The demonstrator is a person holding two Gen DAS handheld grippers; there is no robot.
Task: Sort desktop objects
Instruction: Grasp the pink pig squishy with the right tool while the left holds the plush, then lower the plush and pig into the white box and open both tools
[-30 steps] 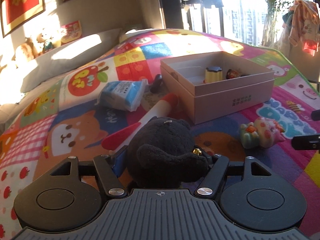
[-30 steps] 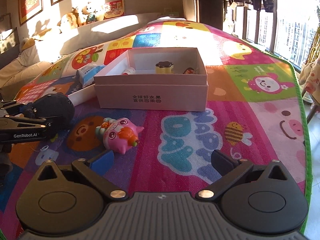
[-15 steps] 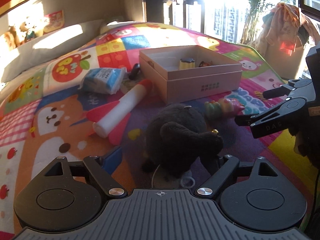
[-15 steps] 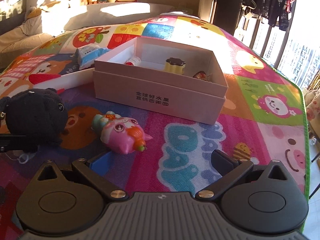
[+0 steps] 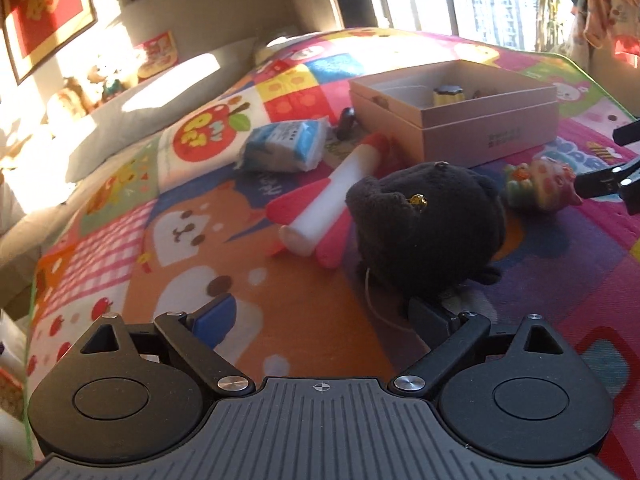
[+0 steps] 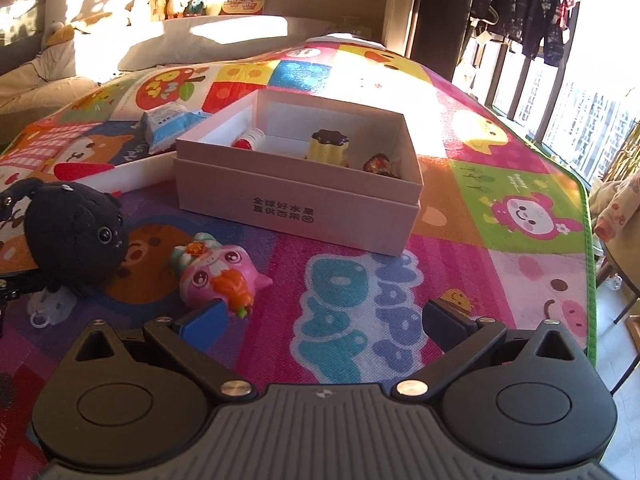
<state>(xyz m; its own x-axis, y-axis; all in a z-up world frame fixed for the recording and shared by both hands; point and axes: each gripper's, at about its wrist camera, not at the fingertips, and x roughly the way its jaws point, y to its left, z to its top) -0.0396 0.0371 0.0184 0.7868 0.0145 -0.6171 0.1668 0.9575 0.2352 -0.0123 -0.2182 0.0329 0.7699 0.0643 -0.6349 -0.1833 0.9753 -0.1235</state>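
A black plush toy lies on the colourful mat, just ahead of my left gripper's right finger; it also shows in the right wrist view. My left gripper is open and empty. A pink cat figure lies beside the plush, touching my right gripper's left finger; it also shows in the left wrist view. My right gripper is open and empty. An open pink box holds a yellow pudding toy and small items.
A red and white rocket toy and a blue tissue pack lie left of the box. The mat's green edge drops off at the right. Pillows and plush toys line the back wall.
My left gripper has opened and let go of the black plush, which now rests on the mat. My right gripper has moved closer to the pink cat figure.
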